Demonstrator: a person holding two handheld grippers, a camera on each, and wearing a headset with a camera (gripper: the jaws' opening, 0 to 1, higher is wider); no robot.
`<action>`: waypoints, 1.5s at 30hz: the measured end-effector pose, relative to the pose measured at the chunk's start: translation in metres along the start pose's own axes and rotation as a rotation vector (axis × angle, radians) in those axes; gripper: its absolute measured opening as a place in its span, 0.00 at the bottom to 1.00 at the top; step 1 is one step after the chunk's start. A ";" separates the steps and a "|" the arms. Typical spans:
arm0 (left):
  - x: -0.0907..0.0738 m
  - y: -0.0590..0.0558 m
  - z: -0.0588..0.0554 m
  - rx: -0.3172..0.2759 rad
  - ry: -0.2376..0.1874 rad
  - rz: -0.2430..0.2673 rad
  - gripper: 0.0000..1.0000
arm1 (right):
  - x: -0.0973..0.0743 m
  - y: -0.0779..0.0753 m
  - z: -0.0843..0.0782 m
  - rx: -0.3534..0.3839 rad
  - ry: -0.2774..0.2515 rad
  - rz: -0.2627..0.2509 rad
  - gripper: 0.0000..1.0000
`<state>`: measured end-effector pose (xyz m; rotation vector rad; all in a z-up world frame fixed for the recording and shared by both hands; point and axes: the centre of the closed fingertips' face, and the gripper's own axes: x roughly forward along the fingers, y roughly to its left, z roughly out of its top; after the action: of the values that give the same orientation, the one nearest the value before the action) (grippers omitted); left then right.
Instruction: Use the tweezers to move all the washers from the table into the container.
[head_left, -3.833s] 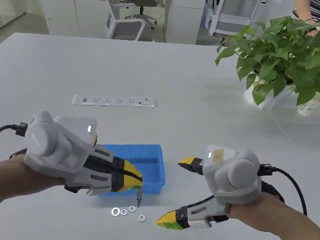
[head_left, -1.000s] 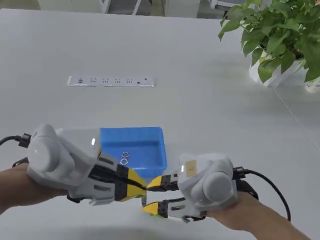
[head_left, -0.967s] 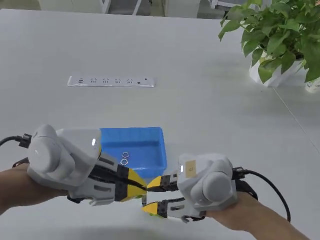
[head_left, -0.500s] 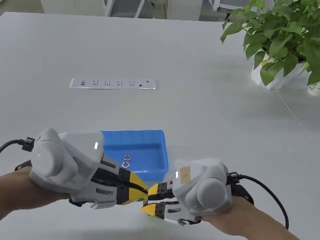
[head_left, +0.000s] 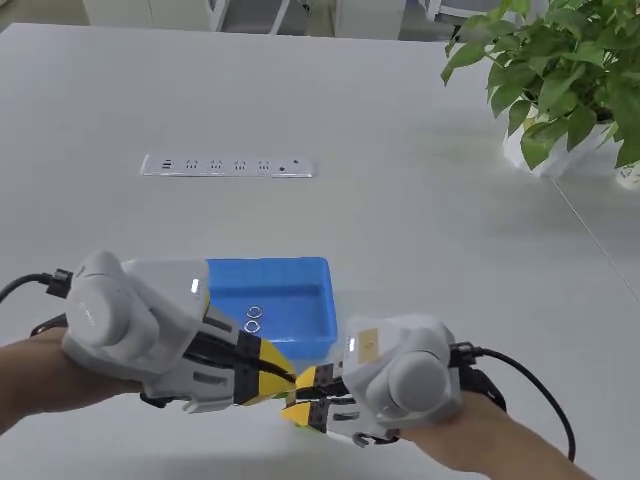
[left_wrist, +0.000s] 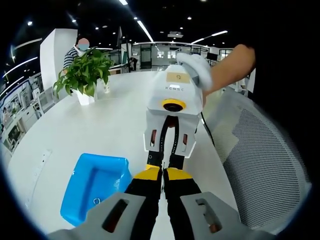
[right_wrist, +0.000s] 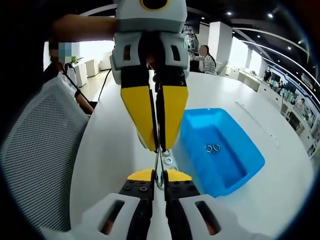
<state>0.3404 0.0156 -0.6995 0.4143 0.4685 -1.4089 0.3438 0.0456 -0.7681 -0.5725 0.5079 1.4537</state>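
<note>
The blue container (head_left: 300, 285) sits just beyond both grippers and holds two washers (head_left: 252, 319). My left gripper (head_left: 285, 378) is shut on thin metal tweezers (right_wrist: 159, 162), whose tips point down at the table. My right gripper (head_left: 298, 396) faces it tip to tip, its jaws closed around the lower end of the tweezers. In the right gripper view the left gripper (right_wrist: 160, 146) hangs from above over the right gripper (right_wrist: 160, 176), with loose washers (right_wrist: 168, 160) on the table behind the tweezers. The container (right_wrist: 240, 165) and its two washers (right_wrist: 212, 148) lie to the right there.
A white power strip (head_left: 228, 167) lies farther back on the grey table (head_left: 420, 200). A potted plant (head_left: 560, 80) stands at the far right. A mesh office chair (left_wrist: 270, 160) is beside the table edge. People stand in the room behind (right_wrist: 204, 59).
3.8 s ago my right gripper stood open and apart on the right; it has since moved in against the left gripper and closed its jaws. Two washers now lie in the container.
</note>
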 end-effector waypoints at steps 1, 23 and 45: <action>0.000 0.000 0.000 -0.002 0.001 0.001 0.06 | 0.000 0.000 0.000 0.004 -0.003 -0.001 0.07; -0.014 0.009 0.001 -0.050 -0.019 0.039 0.18 | 0.001 -0.002 0.003 0.006 -0.017 0.000 0.07; -0.046 0.004 -0.020 -0.198 -0.060 0.151 0.49 | -0.021 -0.013 0.027 -0.008 -0.045 -0.008 0.07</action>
<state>0.3386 0.0651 -0.6913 0.2413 0.5118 -1.2135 0.3553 0.0465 -0.7336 -0.5459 0.4640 1.4579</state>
